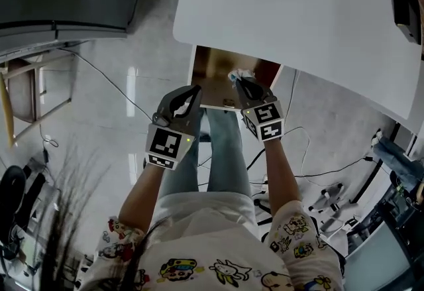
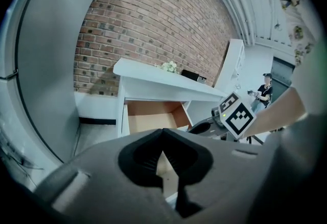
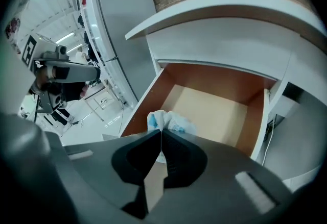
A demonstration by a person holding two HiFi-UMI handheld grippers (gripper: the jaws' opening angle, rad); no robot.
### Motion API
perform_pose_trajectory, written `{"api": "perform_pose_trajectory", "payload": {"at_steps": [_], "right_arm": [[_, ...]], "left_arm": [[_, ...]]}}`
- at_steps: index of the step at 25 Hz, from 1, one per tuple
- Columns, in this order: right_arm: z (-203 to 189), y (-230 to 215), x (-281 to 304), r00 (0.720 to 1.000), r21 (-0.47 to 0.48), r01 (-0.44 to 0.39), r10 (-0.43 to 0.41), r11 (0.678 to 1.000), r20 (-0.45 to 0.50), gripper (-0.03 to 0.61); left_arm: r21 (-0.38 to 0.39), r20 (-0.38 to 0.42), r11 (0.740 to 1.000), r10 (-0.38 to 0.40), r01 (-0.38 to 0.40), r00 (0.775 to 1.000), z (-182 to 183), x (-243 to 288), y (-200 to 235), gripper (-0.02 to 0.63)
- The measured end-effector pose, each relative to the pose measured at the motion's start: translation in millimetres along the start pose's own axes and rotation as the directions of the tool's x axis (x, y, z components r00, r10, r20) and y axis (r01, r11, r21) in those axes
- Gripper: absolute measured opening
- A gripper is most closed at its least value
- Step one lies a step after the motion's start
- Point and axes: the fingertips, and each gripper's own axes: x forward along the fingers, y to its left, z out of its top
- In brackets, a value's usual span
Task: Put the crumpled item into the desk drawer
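Desk drawer (image 1: 212, 65) is open but the crumpled white-and-blue item (image 3: 169, 119) isn't in it yet, so prob. only lowering & release are left: L gripper (image 2: 162, 131) jaws together on nothing, R gripper (image 3: 161, 130) jaws clamped on the item over the drawer's front.

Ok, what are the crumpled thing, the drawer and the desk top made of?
The crumpled item seems soft white tissue or paper with blue patches, given its creases. The drawer: brown wood-look board walls, paler matte base. The desk top: smooth white, probably laminate.
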Motion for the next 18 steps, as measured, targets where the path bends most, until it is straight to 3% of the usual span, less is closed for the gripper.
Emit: {"api": "perform_pose_trajectory", "payload": {"at_steps": [4, 8, 18], "right_arm": [[-9, -7, 14, 0.999, -0.006, -0.006, 0.006, 1.0, -0.04, 0.017], [-45, -18, 48, 0.995, -0.012, -0.01, 0.009, 1.0, -0.099, 0.017], [-81, -27, 87, 0.968, -0.12, -0.07, 0.038, 0.99, -0.248, 0.018]], "left_arm": [[-0.002, -0.02, 1.0, -0.018, 0.018, 1.0, -7, 9, -1, 0.0], [-0.023, -0.044, 0.999, -0.025, 0.024, 0.999, -43, 32, 4, 0.0], [-0.054, -0.096, 0.998, -0.026, 0.021, 0.995, -80, 58, 9, 0.0]]}}
